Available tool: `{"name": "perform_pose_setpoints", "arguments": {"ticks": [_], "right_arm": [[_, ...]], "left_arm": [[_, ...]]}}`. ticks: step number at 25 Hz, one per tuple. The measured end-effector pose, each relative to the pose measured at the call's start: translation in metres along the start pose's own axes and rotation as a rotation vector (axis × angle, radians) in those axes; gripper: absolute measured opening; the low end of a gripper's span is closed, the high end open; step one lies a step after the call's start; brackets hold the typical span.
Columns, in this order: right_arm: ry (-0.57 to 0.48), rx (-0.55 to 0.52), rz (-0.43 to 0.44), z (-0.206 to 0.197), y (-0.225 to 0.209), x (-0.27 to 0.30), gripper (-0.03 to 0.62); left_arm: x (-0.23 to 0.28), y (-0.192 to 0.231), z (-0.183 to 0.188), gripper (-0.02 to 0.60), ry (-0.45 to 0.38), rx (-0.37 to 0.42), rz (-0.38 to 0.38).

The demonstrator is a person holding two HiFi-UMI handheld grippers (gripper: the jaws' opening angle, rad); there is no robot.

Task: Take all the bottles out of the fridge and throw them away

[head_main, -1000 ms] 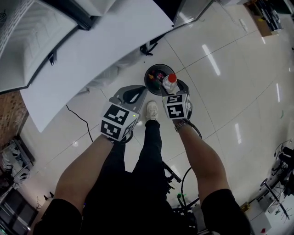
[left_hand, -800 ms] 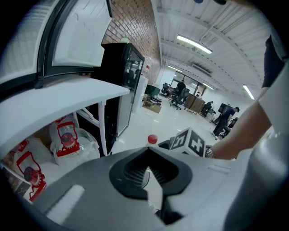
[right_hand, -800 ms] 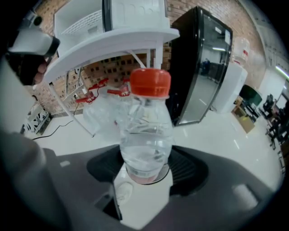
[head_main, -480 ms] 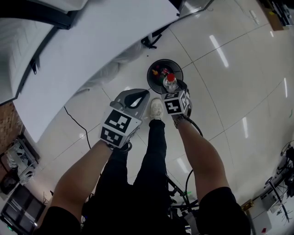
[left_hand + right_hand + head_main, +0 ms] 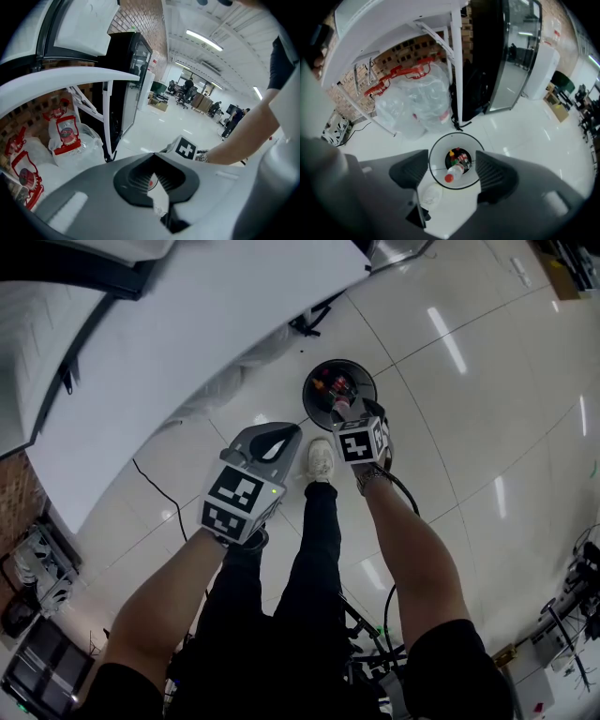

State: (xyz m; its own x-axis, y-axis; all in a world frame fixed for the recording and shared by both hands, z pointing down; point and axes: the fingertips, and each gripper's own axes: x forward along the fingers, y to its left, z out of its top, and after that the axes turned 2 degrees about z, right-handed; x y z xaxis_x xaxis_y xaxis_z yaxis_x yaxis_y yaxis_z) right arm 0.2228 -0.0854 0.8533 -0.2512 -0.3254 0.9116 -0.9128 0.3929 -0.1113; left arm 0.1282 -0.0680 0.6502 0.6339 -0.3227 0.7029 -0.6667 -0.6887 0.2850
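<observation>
Bottle (image 5: 454, 171) in bin (image 5: 433, 164) mouth, clear of right gripper (image 5: 451, 165) — jaws just opened wide; left gripper (image 5: 153, 159) closed, empty. Hold centred over bin.

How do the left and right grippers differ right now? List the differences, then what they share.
Jaws: the left gripper's are shut together; the right gripper's stand wide apart.
Place: the right gripper hangs over the bin, where a red-capped bottle shows inside, untouched by the jaws; the left gripper is off to the side over the floor.
Shared: both carry a marker cube and grip nothing.
</observation>
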Motion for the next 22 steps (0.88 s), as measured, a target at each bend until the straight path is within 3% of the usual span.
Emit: {"name": "perform_pose_setpoints", "arguments": {"ticks": [11,22], "right_arm": [[-0.042,-0.035,0.017,0.023,0.023,-0.04,0.318],[-0.146,-0.083,0.043,0.062,0.058,-0.128,0.318]], "left_arm": [[-0.031,-0.001,0.021,0.003,-0.061,-0.011,0.027],[-0.088,-0.012,0.053,0.003,-0.158,-0.025,0.073]]}}
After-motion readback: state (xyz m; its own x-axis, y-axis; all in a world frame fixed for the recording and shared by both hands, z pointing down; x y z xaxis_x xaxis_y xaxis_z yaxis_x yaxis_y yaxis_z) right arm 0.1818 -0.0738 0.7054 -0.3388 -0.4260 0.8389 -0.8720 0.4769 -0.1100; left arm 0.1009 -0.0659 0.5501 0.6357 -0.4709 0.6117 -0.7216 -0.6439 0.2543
